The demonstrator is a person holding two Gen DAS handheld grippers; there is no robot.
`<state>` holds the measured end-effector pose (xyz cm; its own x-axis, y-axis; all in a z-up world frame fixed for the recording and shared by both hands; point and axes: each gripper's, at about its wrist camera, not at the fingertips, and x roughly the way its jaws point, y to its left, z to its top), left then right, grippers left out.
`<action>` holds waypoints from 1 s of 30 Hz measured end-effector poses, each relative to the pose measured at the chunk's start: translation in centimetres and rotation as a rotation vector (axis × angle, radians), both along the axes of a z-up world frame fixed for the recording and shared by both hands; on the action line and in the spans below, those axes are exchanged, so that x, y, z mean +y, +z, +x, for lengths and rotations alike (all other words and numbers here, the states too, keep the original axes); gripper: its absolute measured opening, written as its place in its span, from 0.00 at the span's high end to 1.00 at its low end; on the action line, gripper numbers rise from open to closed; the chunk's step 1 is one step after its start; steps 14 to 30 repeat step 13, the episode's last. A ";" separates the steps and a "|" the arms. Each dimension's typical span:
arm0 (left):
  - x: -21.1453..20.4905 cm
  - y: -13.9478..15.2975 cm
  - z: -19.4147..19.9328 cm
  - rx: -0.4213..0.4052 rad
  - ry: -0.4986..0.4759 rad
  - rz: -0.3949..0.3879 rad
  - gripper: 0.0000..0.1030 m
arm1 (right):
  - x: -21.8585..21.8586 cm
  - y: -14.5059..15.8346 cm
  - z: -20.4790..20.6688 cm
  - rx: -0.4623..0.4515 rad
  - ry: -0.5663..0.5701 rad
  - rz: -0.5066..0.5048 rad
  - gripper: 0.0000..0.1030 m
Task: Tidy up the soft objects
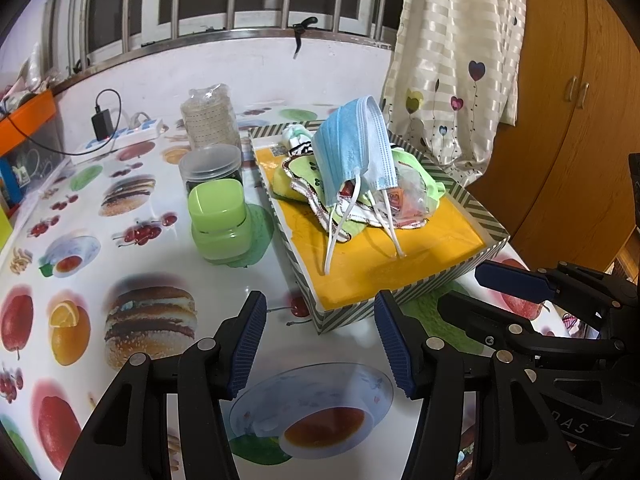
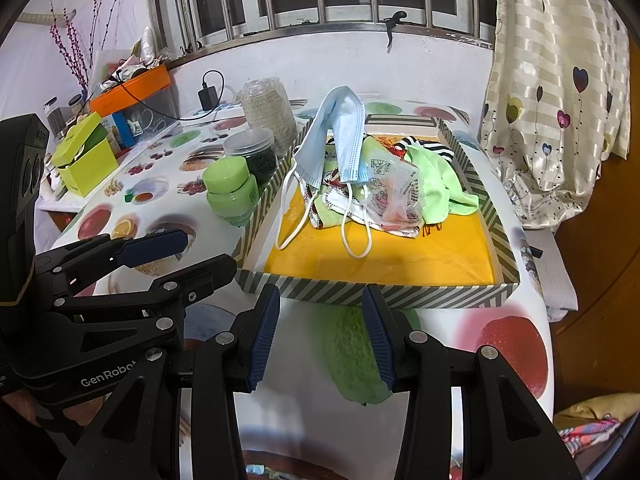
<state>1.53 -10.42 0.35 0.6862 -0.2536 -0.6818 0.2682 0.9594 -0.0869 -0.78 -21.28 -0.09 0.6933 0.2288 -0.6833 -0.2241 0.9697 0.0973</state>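
With your left gripper (image 1: 320, 344) and right gripper (image 2: 320, 336) both gaping empty short of the striped tray (image 2: 380, 295), pinch the light, floppy blue mask (image 2: 344, 132) atop the cloth pile (image 2: 432, 184) by its pleated body, since its loops will likely snag.

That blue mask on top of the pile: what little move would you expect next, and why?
Probably the right gripper eases forward over the striped box toward the blue mask. Both grippers hang open and empty short of the box, and the mask lies topmost on the pile.
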 end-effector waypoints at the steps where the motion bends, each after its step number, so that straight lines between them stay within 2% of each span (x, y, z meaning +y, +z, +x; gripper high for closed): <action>1: 0.0 0.0 0.0 0.000 0.000 0.000 0.46 | 0.0 0.0 0.0 0.000 0.000 0.000 0.57; 30: 0.0 0.0 0.0 0.002 0.000 -0.001 0.47 | 0.0 0.0 0.0 0.000 0.000 0.000 0.57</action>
